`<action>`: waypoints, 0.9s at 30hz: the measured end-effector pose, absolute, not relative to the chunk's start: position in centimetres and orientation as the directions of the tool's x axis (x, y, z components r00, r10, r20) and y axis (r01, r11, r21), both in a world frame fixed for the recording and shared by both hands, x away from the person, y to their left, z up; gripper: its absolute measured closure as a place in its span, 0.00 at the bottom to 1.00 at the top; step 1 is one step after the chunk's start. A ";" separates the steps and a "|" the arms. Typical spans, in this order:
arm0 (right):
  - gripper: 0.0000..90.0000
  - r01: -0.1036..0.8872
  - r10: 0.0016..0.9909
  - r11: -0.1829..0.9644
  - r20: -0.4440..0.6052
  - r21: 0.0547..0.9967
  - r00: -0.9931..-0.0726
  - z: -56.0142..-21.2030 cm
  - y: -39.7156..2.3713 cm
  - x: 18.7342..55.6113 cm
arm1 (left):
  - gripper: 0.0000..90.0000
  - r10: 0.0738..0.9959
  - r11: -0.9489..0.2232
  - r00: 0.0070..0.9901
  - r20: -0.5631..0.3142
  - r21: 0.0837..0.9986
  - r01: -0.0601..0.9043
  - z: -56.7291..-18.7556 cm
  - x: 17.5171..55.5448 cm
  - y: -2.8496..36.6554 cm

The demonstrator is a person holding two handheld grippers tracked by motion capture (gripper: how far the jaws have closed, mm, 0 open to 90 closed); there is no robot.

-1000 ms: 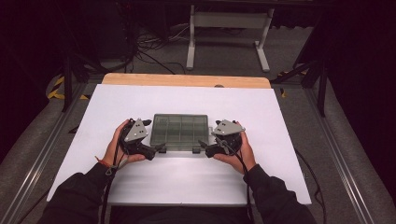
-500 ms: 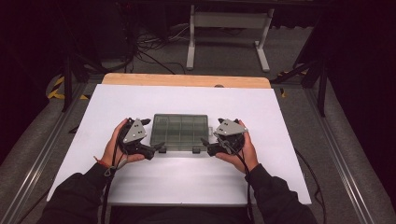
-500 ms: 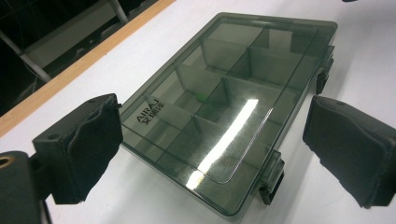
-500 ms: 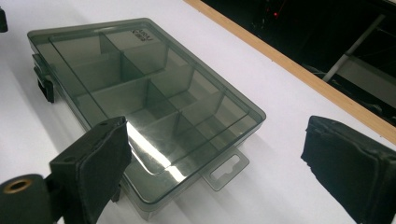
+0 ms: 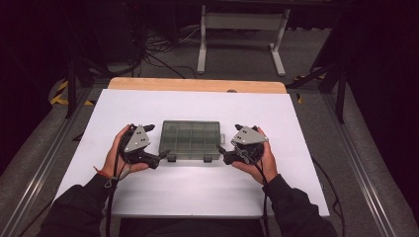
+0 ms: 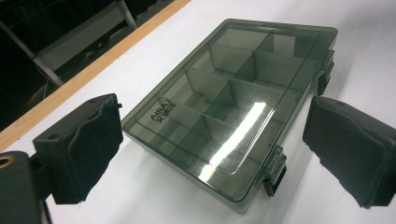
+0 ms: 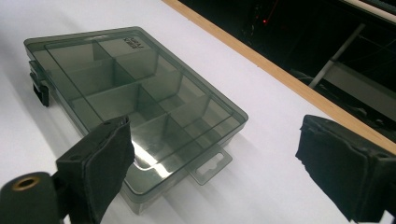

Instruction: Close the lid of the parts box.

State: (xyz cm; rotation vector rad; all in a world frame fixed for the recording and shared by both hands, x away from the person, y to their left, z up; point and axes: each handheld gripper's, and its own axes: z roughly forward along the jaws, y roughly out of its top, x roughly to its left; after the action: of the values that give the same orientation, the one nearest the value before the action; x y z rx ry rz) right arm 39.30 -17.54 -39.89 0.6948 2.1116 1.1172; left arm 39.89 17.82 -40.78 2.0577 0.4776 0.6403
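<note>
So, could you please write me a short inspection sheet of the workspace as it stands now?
Surface: white table top, wooden strip along the far edge.
Job's things: smoky clear compartment box, lid shut, two latches on the near side, hang tab on its right end.
Clutter: nothing seen.
Grippers: left tongs and right tongs both open, flanking the box, apart from it.
Cables: one trails from each gripper toward the person.
Surroundings: dark floor, loose wires, white stand legs beyond.
</note>
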 end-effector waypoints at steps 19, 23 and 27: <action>0.10 0.167 0.710 0.499 -0.291 0.851 -0.641 -39.7 -19.3 38.3 | 0.06 0.575 -0.510 0.778 0.253 0.854 0.099 -40.5 38.7 19.2; 0.09 0.165 0.714 0.502 -0.299 0.849 -0.633 -39.8 -19.7 38.0 | 0.06 0.575 -0.517 0.776 0.258 0.850 0.101 -40.5 38.3 19.5; 0.08 0.164 0.715 0.511 -0.312 0.844 -0.625 -40.0 -20.0 37.7 | 0.06 0.575 -0.525 0.773 0.270 0.845 0.096 -40.6 38.1 19.7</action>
State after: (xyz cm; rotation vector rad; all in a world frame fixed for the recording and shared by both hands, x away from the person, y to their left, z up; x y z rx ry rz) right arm 37.73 -20.05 -40.03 0.7151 2.0929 1.0739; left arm 38.07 19.72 -40.62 2.0596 0.5005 0.6697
